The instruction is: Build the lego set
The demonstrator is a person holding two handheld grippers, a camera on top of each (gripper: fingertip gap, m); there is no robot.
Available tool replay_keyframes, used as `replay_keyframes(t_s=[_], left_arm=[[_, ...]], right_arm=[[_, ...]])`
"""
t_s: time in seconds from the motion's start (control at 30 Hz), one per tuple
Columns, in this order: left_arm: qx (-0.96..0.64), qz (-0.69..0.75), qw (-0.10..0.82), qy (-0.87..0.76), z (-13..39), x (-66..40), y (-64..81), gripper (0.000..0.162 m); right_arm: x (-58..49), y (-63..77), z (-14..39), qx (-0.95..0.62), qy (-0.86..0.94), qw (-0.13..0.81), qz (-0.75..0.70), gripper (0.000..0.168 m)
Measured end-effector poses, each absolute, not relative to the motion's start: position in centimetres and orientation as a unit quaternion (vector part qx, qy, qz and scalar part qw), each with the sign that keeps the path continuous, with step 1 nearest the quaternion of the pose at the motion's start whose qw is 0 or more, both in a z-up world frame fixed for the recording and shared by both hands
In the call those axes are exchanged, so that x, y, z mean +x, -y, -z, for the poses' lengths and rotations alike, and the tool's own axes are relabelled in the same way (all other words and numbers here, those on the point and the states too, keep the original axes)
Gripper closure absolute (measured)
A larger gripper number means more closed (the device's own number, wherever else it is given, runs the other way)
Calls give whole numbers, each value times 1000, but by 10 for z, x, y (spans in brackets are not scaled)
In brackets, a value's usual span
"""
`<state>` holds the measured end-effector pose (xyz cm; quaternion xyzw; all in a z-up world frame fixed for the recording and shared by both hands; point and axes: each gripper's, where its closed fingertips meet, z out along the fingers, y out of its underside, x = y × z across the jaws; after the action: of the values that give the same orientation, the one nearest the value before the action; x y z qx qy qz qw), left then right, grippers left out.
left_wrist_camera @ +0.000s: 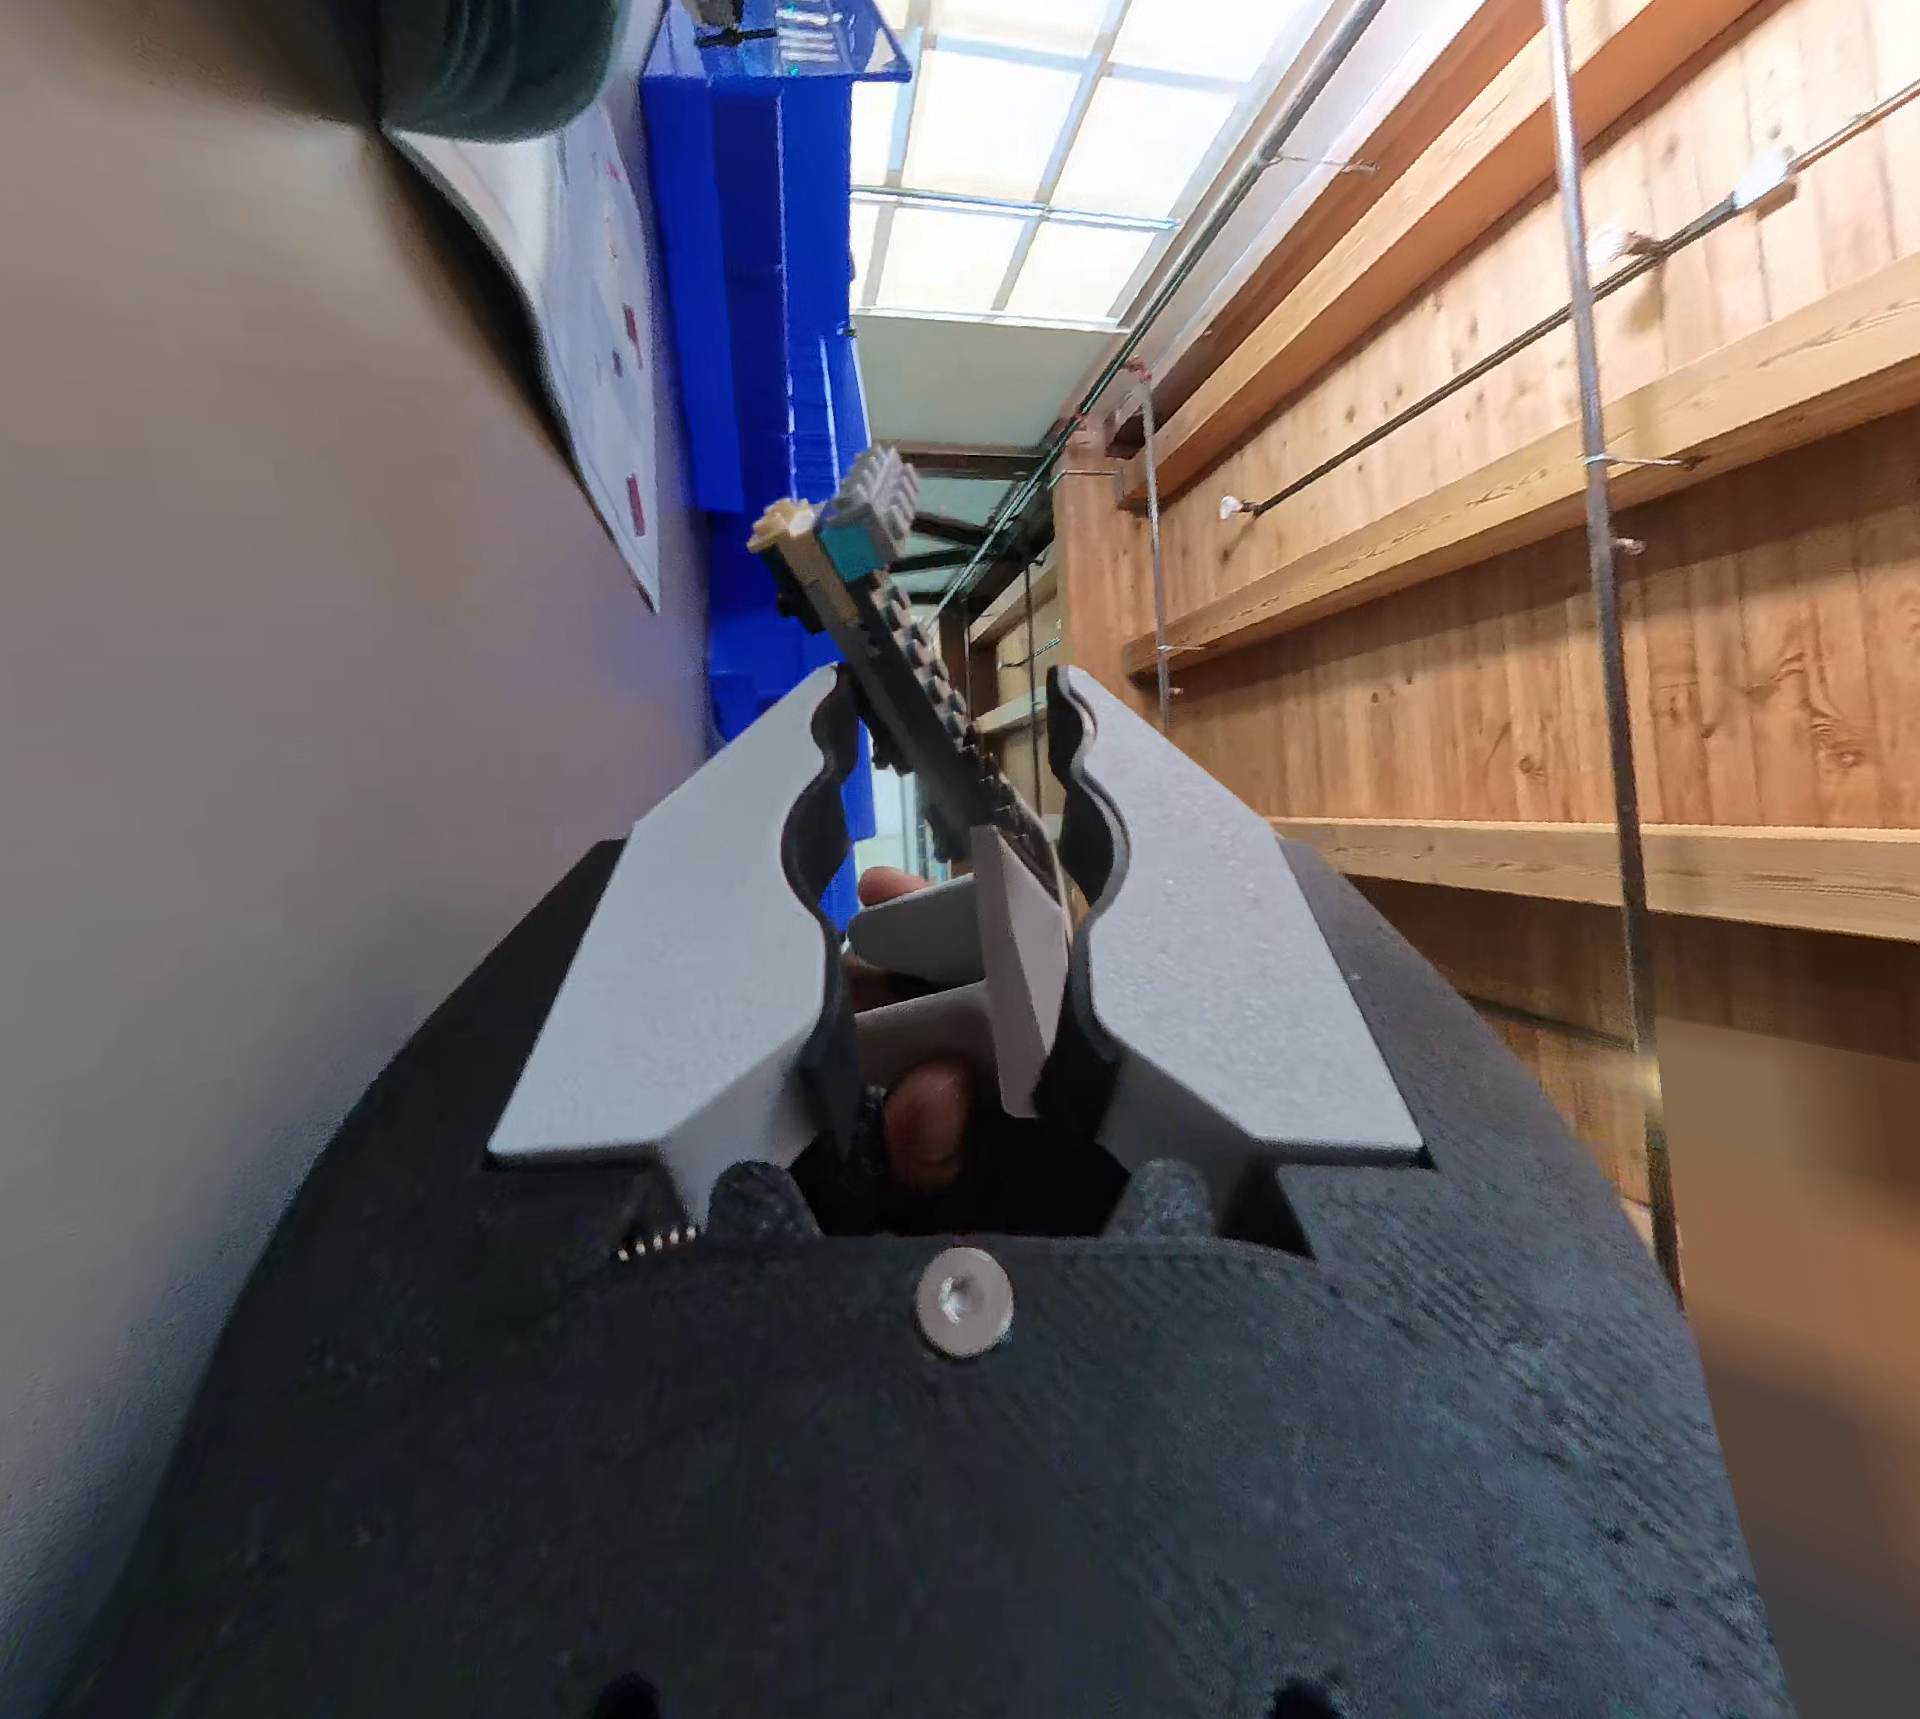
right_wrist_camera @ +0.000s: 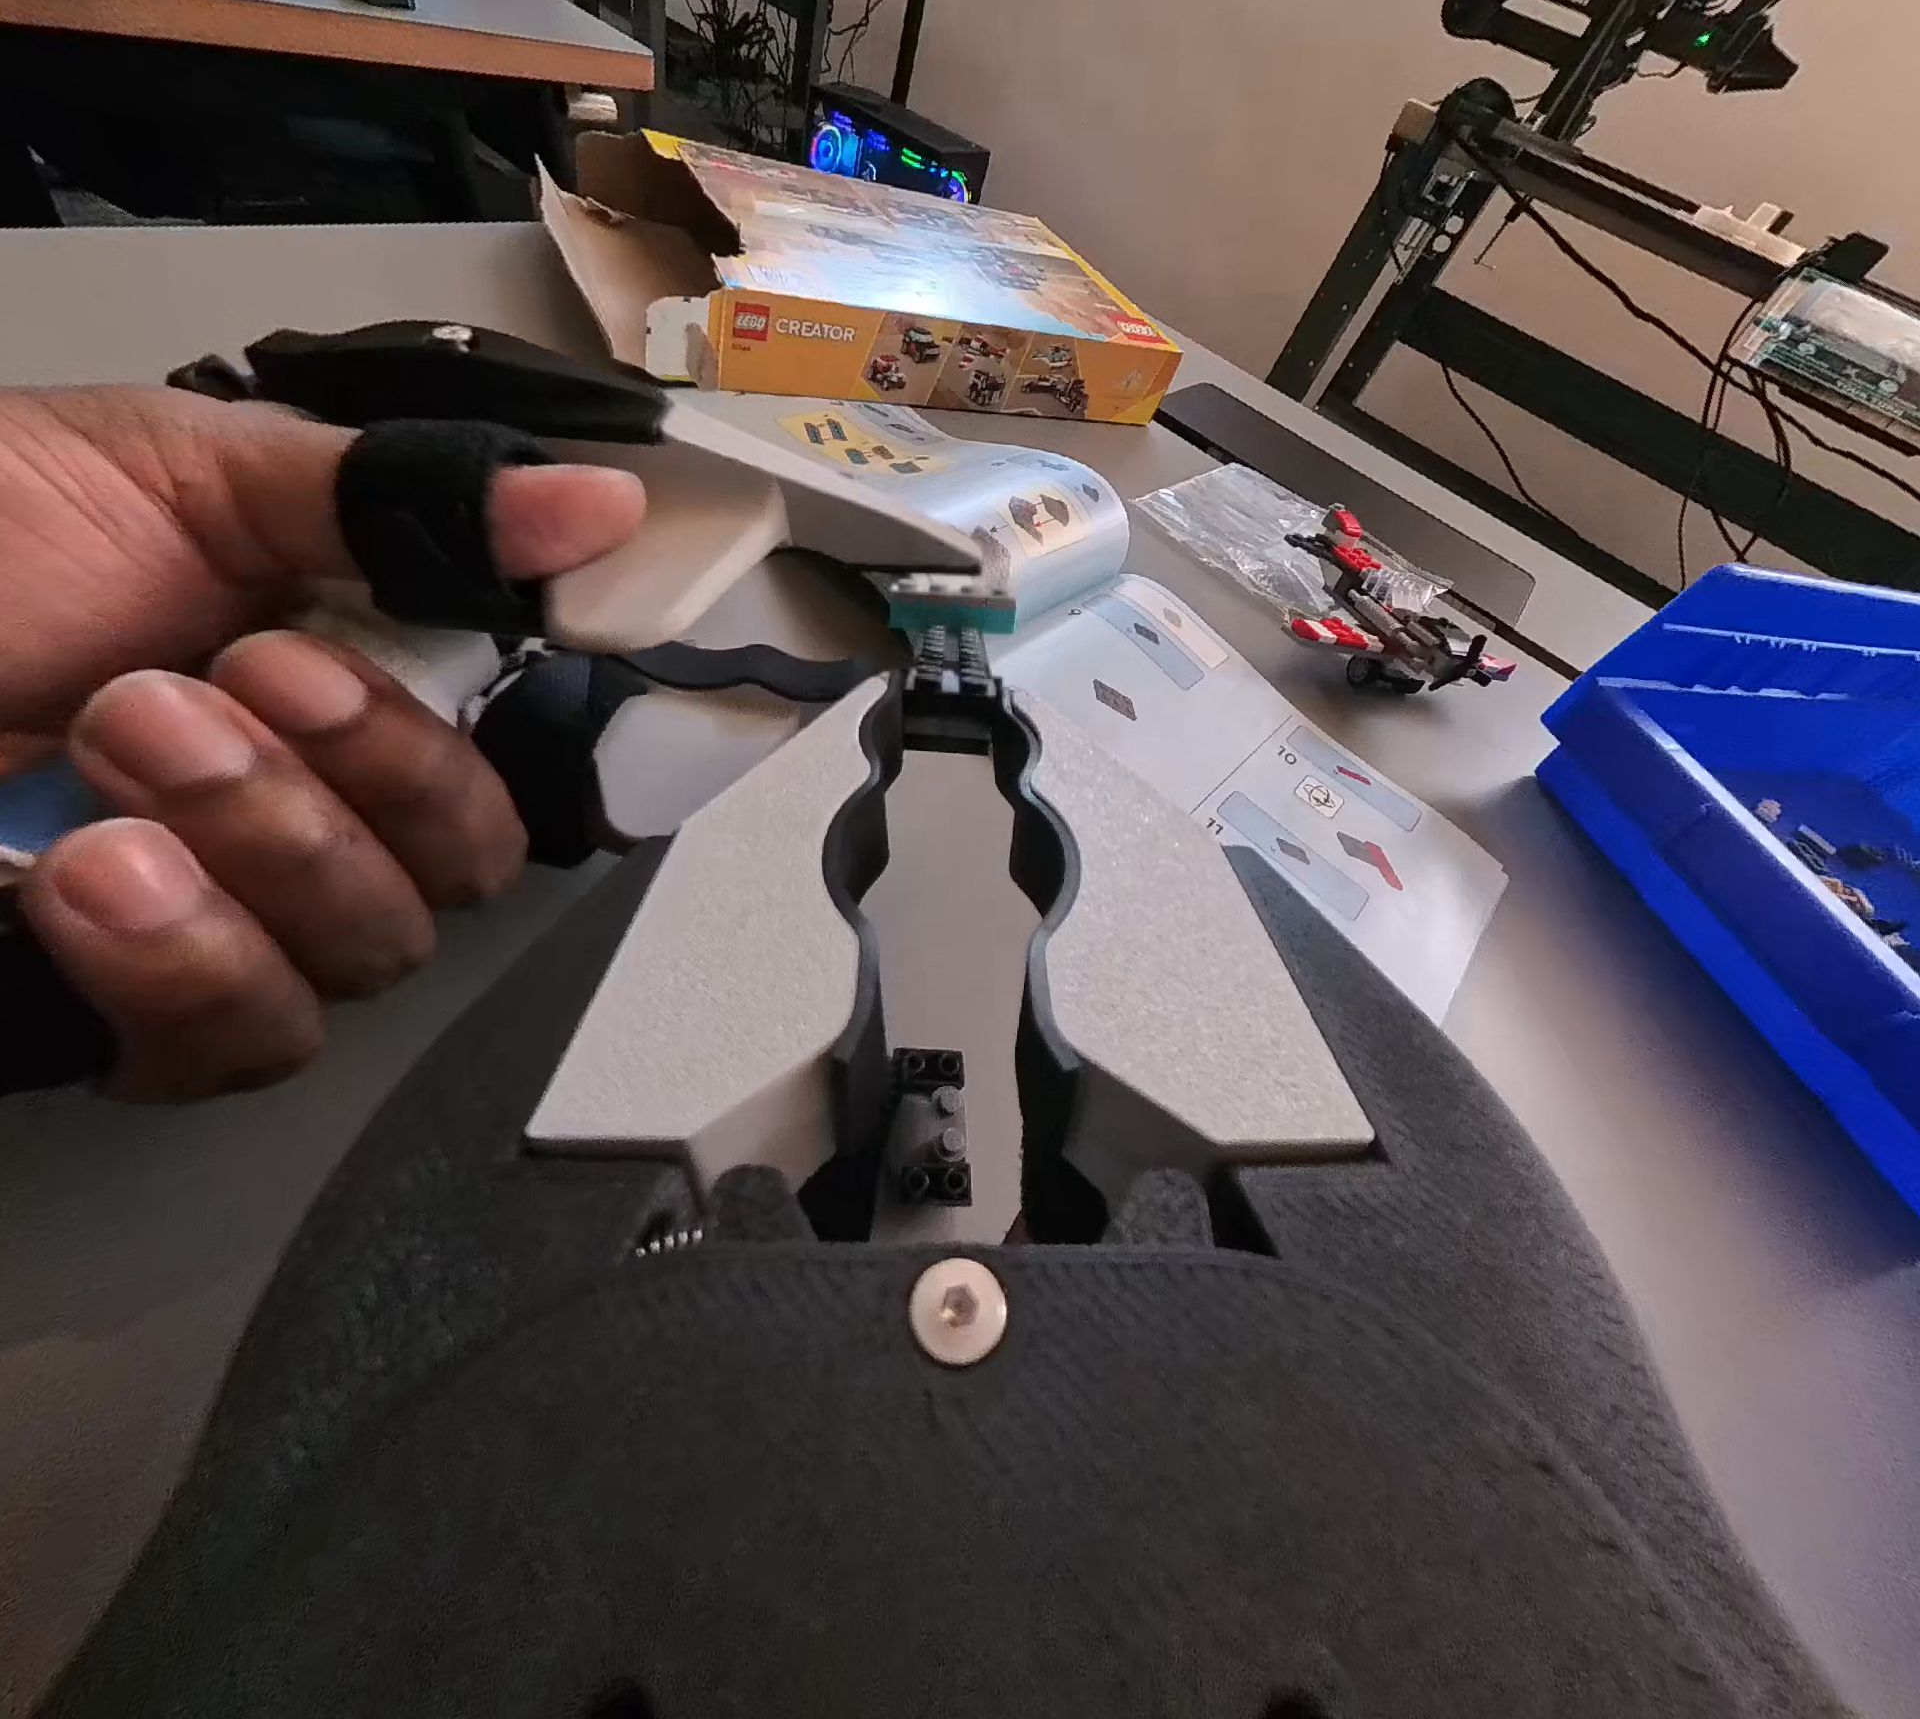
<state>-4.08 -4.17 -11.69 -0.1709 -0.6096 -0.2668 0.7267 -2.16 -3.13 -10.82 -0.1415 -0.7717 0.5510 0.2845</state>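
Both tongs meet on one dark strip assembly [right_wrist_camera: 948, 682]. Right gripper [right_wrist_camera: 948, 713] is clamped on its near end, long axis running straight ahead. Left gripper [right_wrist_camera: 935, 573], coming in from the left, pinches the far teal-and-grey end [right_wrist_camera: 951, 615], above the open instruction booklet [right_wrist_camera: 1195, 734].

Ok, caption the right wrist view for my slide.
Right claw clamps a dark lego strip while the left claw grips its teal-tipped end above the instruction booklet.

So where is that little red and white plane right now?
In the right wrist view, the small plane sits on the table, right of the open instruction booklet and left of the blue bin.
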Motion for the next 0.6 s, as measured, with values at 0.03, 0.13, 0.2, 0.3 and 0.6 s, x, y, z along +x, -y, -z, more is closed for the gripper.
replay_keyframes(t_s=[0.03, 0.13, 0.2, 0.3, 0.6], left_arm=[[-176, 270, 722, 612, 118, -40, 40, 125], [-161, 290, 723, 606, 116, -39, 39, 125], [-146, 300, 727, 600, 114, -40, 40, 126], [-135, 307, 734, 590, 110, -40, 40, 126], [-200, 287, 725, 594, 110, -35, 25, 132]], right_arm=[[-22, 31, 109, -142, 771, 286, -551, 152], [-22, 29, 108, -143, 767, 293, -553, 152], [-22, 28, 107, -145, 764, 293, -556, 152], [-22, 26, 105, -156, 756, 288, -567, 152], [-27, 21, 106, -203, 738, 241, -596, 152]])
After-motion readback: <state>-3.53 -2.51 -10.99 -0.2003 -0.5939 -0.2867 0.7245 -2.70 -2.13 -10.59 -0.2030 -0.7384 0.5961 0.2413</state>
